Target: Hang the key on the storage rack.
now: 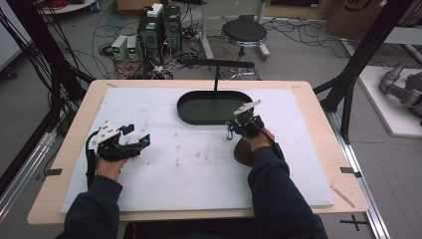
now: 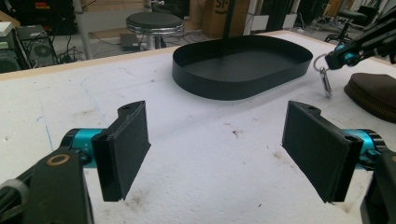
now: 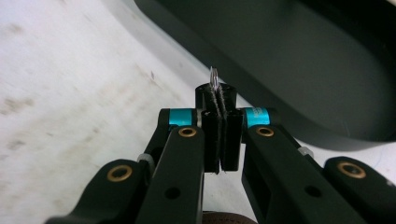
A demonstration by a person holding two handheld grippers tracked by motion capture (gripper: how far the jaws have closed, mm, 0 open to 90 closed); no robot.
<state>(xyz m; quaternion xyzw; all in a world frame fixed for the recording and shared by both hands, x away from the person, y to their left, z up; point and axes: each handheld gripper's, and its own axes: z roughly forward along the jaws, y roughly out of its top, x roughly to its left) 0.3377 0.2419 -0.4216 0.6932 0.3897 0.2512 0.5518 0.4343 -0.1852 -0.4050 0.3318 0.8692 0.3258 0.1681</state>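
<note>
While the left gripper (image 2: 217, 154) rested low over the white foam board (image 1: 164, 164) with its jaws spread wide and nothing between them, the right gripper (image 3: 218, 100) was clenched on a thin metal key ring (image 3: 214, 77), whose edge poked up between the pressed pads. Seen from the left gripper view, the ring (image 2: 320, 62) hung from the right gripper's tip with a small silver clip (image 2: 326, 83) dangling beneath it, clear of the board.

A brown zippered pouch (image 2: 373, 95) lay on the board just under the right hand, on the near side of the black oval tray (image 1: 211, 115). That tray sat toward the far edge of the board, and the right gripper (image 1: 238, 124) hovered just beside its near right rim. The left gripper (image 1: 130, 139) was well apart from the tray, off to its near left. Beyond the tray, past the table's far edge, stood a black round stool (image 1: 244, 32) and several computer towers (image 1: 161, 27) amid loose cables.
</note>
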